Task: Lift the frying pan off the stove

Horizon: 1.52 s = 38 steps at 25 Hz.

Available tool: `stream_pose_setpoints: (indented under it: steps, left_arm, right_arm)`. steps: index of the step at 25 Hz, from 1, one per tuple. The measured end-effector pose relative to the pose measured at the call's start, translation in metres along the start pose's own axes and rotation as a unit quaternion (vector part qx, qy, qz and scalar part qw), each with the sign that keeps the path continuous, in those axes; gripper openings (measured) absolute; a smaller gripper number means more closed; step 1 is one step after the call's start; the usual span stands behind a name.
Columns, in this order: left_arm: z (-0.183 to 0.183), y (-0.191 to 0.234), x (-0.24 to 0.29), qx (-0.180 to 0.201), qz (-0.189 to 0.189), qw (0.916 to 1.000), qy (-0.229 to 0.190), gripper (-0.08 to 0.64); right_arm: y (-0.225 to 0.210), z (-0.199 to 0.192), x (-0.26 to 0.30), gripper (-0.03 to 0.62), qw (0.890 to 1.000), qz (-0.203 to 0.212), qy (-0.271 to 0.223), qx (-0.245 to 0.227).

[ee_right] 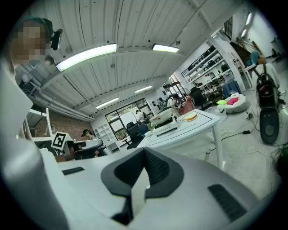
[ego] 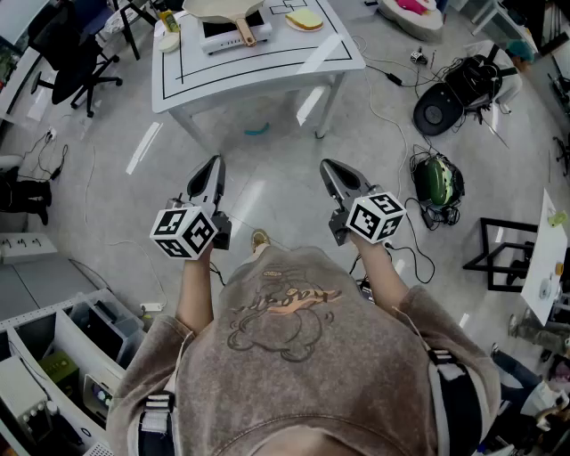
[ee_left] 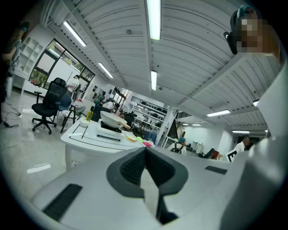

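You stand well apart from the bench, left tool and right tool closed, empty, apparently only poised for approach, while the frying pan sits on the stove.

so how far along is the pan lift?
Nothing done yet: the frying pan sits on the stove on the table. In hand: nothing; left tool and right tool are shut, empty, well short of the table. Left: approach, grip the handle, lift.
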<state>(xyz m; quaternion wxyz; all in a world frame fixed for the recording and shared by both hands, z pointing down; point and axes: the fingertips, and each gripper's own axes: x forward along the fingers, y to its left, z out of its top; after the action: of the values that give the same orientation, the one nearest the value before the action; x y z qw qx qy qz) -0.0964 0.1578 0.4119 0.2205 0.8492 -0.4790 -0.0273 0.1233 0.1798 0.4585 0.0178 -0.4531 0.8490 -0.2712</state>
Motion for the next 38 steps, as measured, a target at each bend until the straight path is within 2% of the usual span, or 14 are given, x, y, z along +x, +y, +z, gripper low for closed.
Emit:
stream_pose_setpoints:
  steps: [11,25,38]
  left_arm:
    - [0.005,0.02,0.001,-0.009,-0.003,0.9999,0.006,0.008]
    - [0.023,0.065,0.02,-0.013,-0.054,0.9984,0.01,0.008]
    - [0.04,0.09,0.058,-0.021,-0.064,0.9977,0.011,0.008]
  right_arm:
    - [0.012,0.002,0.027,-0.005,1.0,-0.003,-0.002,0.015]
    - [0.026,-0.003,0.067,-0.005,0.999,-0.045,-0.02,0.02]
    - [0.007,0.011,0.104,-0.005,0.998,-0.054,-0.02,0.024]
